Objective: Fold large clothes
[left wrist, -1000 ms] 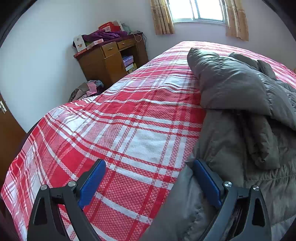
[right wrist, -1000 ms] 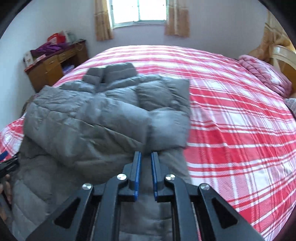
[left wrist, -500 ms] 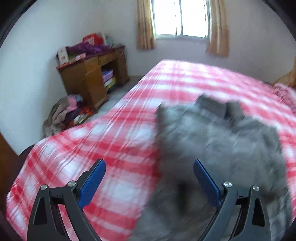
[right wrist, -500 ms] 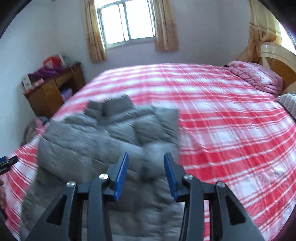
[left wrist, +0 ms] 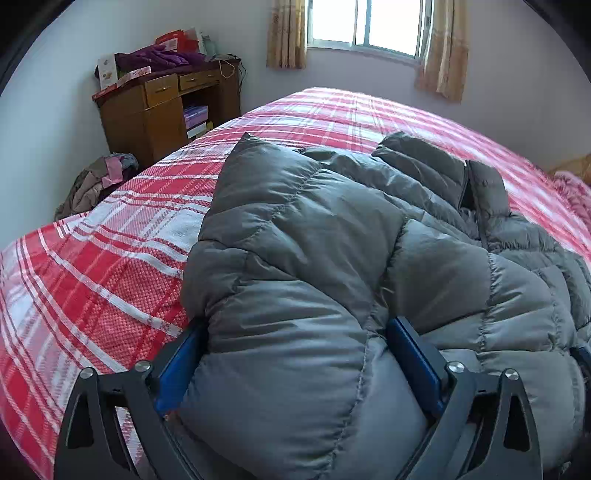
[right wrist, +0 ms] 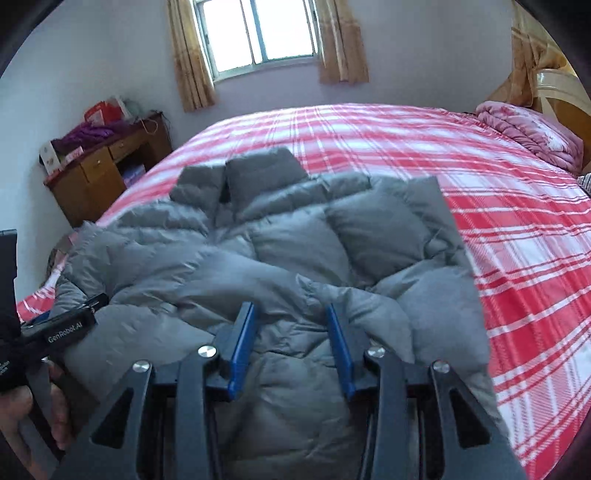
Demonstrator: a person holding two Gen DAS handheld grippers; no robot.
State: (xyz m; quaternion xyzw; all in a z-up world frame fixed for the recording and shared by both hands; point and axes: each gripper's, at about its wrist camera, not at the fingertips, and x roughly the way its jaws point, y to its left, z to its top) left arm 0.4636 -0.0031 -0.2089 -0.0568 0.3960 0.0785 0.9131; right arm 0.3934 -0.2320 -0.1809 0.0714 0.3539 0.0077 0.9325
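- Pale walls close off a bedroom, with a bright window (right wrist: 258,33) between tan curtains (right wrist: 190,62) at the far side.
- Most of the space is taken by a bed (right wrist: 517,229) under a red-and-white plaid cover.
- Against the wall to the left stands a wooden cabinet (left wrist: 162,110) with drawers, its top piled with a purple cloth and boxes; a heap of clothes (left wrist: 96,184) lies on the floor just beside it.
- At the far right end of the bed a pink quilt (right wrist: 532,133) lies bunched, near a pale wooden headboard (right wrist: 561,96).
- A grey puffer jacket (right wrist: 295,240) lies on the near part of the bed, towards its left side, collar (right wrist: 258,173) pointing to the window, and its sleeves are folded in over the body.
- In the left wrist view, the left tool (left wrist: 295,354) has its blue-padded fingers (left wrist: 413,365) spread wide, and a thick quilted bulge of the jacket (left wrist: 314,258) fills the gap between them; whether the pads press into it cannot be told.
- In the right wrist view, the right tool (right wrist: 291,332) sits low over the jacket's near part, its fingers (right wrist: 242,347) partly apart, with jacket fabric showing in the gap and the pads not squeezing it.
- At the left edge of that view, a hand (right wrist: 33,417) grips the black body of the other tool beside the jacket.
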